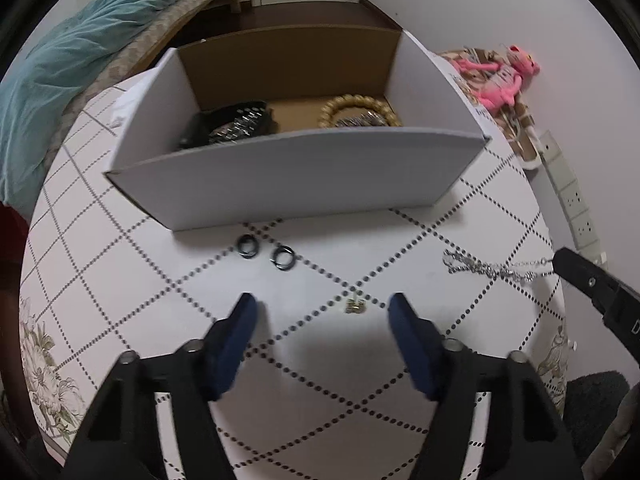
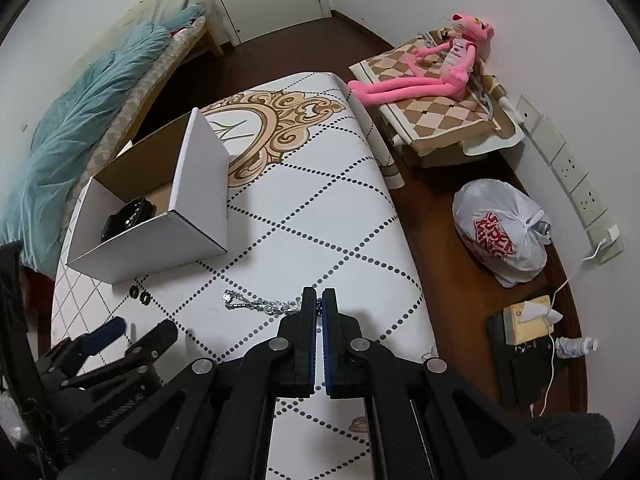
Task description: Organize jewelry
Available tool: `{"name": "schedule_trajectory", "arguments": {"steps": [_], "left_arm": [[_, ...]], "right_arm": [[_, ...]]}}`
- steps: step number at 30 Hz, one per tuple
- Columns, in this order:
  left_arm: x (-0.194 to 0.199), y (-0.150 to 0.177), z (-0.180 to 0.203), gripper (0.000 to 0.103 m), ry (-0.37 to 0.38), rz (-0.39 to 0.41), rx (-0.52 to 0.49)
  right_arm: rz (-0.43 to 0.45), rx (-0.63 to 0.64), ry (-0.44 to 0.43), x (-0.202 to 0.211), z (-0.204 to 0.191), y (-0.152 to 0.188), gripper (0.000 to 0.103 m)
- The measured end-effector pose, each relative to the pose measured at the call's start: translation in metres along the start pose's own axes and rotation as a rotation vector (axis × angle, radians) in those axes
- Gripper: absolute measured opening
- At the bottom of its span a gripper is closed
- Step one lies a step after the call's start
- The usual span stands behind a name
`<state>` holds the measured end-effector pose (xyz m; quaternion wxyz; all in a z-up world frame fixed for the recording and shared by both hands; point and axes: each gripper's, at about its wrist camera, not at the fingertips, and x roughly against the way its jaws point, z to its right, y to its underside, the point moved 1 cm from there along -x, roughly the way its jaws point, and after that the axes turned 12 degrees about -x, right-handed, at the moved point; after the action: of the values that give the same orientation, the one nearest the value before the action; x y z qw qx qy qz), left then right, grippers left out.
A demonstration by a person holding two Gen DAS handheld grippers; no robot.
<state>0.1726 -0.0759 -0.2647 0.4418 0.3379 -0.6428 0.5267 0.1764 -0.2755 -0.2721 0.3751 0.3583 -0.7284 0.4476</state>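
Silver chain (image 2: 260, 305): light, limp, snags easily; right gripper (image 2: 319, 300) clamped on its end. Left gripper (image 1: 322, 310) gapes empty near gold earring (image 1: 354, 306).

Box (image 1: 296, 176): I've got it at the table's (image 1: 320, 400) far-left side, bracelets (image 1: 360, 114) inside.
Rings (image 1: 266, 252): a pair just near of the box.
Chain (image 2: 260, 304): right of the rings.
Earring (image 1: 355, 306): nearer, between rings and chain.
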Motion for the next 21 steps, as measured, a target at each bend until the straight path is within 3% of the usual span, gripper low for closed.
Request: {"name": "schedule_trajectory", "arguments": {"steps": [3, 7, 9, 15, 21], "left_arm": [[0.001, -0.002, 0.004, 0.041, -0.023, 0.015, -0.031], [0.002, -0.004, 0.006, 0.013, -0.03, 0.025, -0.061], [0.001, -0.004, 0.005, 0.006, -0.014, 0.028, -0.058], [0.01, -0.001, 0.004, 0.006, 0.022, 0.051, -0.051], [0.053, -0.006, -0.012, 0.006, 0.069, 0.111, -0.026]], "right_arm": [[-0.002, -0.004, 0.0, -0.001, 0.001, 0.001, 0.003], [-0.003, -0.008, 0.0, -0.001, 0.002, 0.0, 0.003], [-0.003, -0.011, 0.0, -0.001, 0.002, -0.001, 0.003], [0.0, -0.007, -0.023, 0.006, -0.004, -0.003, 0.003], [0.009, 0.033, -0.108, 0.036, -0.029, -0.013, 0.003]]}}
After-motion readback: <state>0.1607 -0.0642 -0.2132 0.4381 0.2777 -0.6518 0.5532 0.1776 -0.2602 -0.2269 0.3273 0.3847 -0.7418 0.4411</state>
